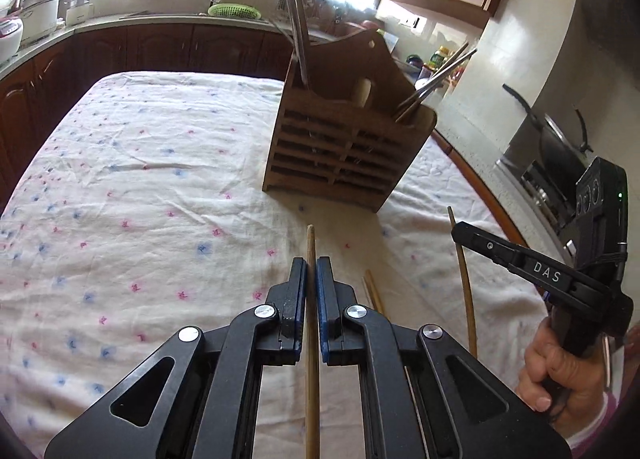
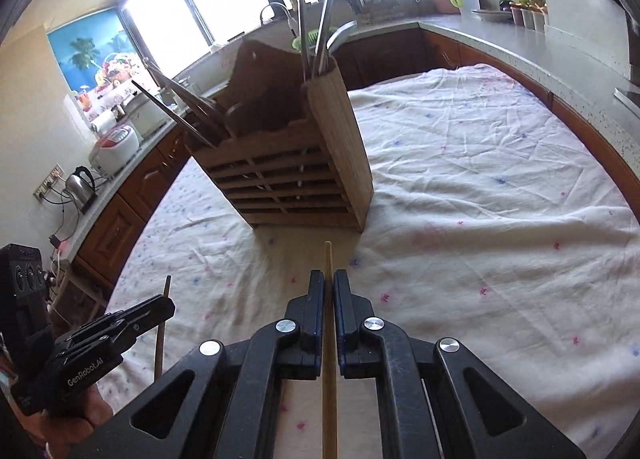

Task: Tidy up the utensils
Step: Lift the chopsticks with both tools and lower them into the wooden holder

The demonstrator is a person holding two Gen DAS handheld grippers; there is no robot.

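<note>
- Left gripper: jaws clenched on a wooden chopstick. The stick runs straight along the gripper's axis, its tip poking out toward 12 o'clock.
- Right gripper: jaws likewise clenched, on a second, paler chopstick that also points to 12 o'clock past the fingertips.
- From the left wrist view we see the right gripper at 3 o'clock, its stick standing nearly upright through the jaws; a hand wraps the handle.
- From the right wrist view we see the left gripper at 8 o'clock with its stick crossing the jaws.
- A third chopstick lies on the flowered tablecloth, just right of the left gripper's fingers.
- The wooden utensil holder stands upright on the cloth at 12 o'clock of both grippers, well apart from the held tips.
- Metal chopsticks lean out of its compartments on both sides; we cannot count them.
</note>
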